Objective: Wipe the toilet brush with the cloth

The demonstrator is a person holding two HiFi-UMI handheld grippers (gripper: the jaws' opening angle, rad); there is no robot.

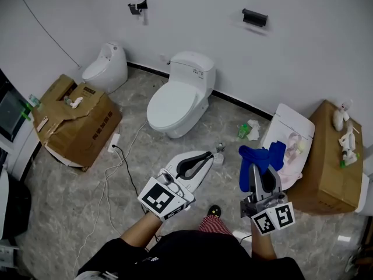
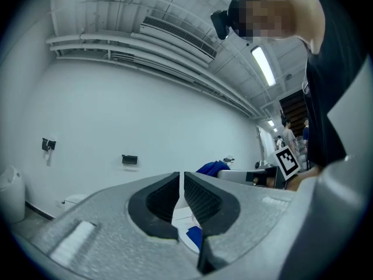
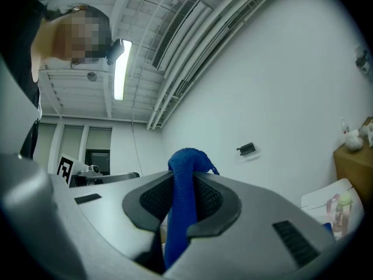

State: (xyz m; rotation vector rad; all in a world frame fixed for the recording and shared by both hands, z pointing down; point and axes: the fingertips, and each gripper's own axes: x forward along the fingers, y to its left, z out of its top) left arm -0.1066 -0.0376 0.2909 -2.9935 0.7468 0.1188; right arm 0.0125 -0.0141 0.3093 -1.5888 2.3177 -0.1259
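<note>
Closest to me, the right gripper (image 1: 263, 177) is clamped on the blue cloth (image 1: 256, 156), and the left gripper (image 1: 204, 157) is closed on nothing. I can't spot the toilet brush in any view. Scrubbing with such a narrow, bunched pinch could tug the cloth free.

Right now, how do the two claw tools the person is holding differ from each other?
The left gripper is shut on nothing; the right gripper is shut on a blue cloth. In the head view the left gripper slants toward the right one, which points straight ahead. Both are the same grey two-jaw tool.
</note>
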